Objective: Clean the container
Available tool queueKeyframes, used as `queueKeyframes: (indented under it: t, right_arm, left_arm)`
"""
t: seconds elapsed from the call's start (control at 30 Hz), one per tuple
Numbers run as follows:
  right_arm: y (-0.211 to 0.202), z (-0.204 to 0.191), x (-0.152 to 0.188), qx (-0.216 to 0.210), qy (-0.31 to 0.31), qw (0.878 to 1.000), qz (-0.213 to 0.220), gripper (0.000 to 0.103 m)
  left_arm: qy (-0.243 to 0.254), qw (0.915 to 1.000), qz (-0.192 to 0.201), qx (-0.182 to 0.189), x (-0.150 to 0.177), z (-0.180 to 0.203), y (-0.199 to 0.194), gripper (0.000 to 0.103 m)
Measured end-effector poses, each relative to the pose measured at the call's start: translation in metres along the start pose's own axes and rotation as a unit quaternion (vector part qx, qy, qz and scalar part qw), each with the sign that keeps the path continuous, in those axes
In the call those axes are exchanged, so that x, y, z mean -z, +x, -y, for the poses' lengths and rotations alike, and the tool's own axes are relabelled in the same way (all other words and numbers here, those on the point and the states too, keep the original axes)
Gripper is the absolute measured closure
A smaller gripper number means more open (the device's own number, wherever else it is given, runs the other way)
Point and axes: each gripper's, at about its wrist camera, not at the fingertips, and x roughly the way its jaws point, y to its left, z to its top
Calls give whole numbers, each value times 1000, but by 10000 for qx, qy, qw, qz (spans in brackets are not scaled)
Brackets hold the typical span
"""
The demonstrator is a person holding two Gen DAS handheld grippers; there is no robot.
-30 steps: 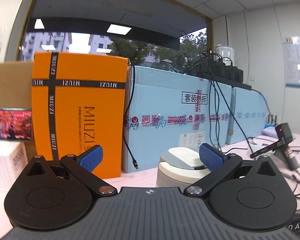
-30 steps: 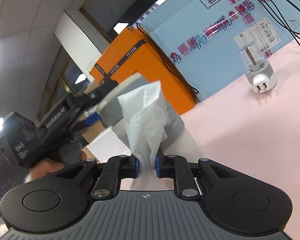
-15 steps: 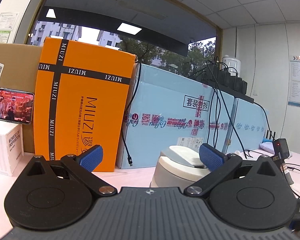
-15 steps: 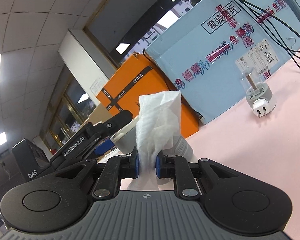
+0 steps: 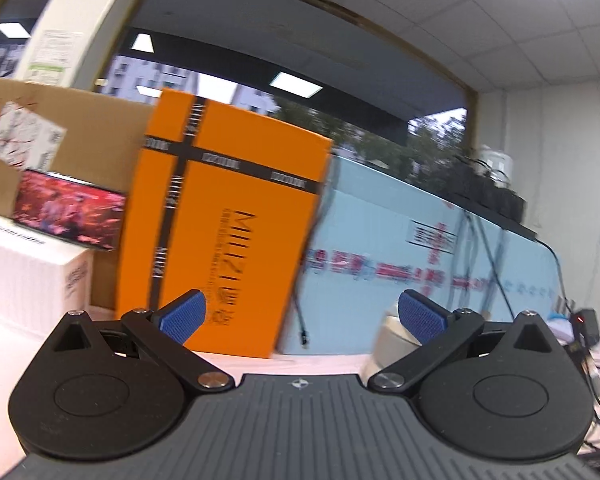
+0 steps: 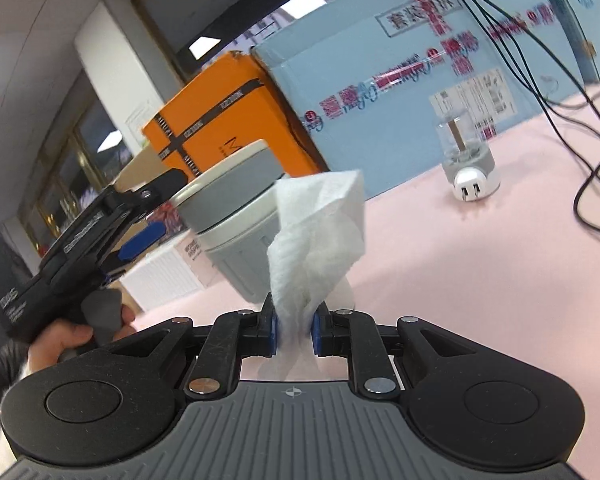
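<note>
The grey and white container [image 6: 236,216] stands on the pink table [image 6: 460,280], tilted in the right wrist view. My right gripper [image 6: 294,330] is shut on a crumpled white tissue [image 6: 316,236], held just right of the container. My left gripper [image 5: 302,314] is open and empty. Only a sliver of the container [image 5: 384,340] shows behind its right finger. The left gripper also shows in the right wrist view [image 6: 140,216], at the container's left side with a blue pad near the wall.
An orange box [image 5: 224,236] and a light blue carton [image 5: 420,264] stand along the back. A white box [image 5: 32,276] and a phone screen [image 5: 68,210] are at the left. A clear jar with a white plug [image 6: 470,164] and black cables [image 6: 580,120] lie to the right.
The left view has swung so the container slid right, nearly out from between the fingers. The right gripper with the tissue has come closer to the container.
</note>
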Motion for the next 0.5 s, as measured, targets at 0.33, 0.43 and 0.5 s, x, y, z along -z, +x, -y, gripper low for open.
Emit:
queueKeyframes:
  t: [0.33,0.43,0.5]
  right_arm:
    - [1,-25,12,1008,-1753,9745,-975,86]
    - [7,-28,18,1576,-2221,9574,-963,51]
    - [9,-28,21,1933,-2403,9472,-872,39]
  left_arm:
    - [-83,9994,-51,-325,8,-15,2,0]
    - [-124,9991,-43,-392,11,-17,3,0]
    - [-111,9990,35,-431,15,-16,4,0]
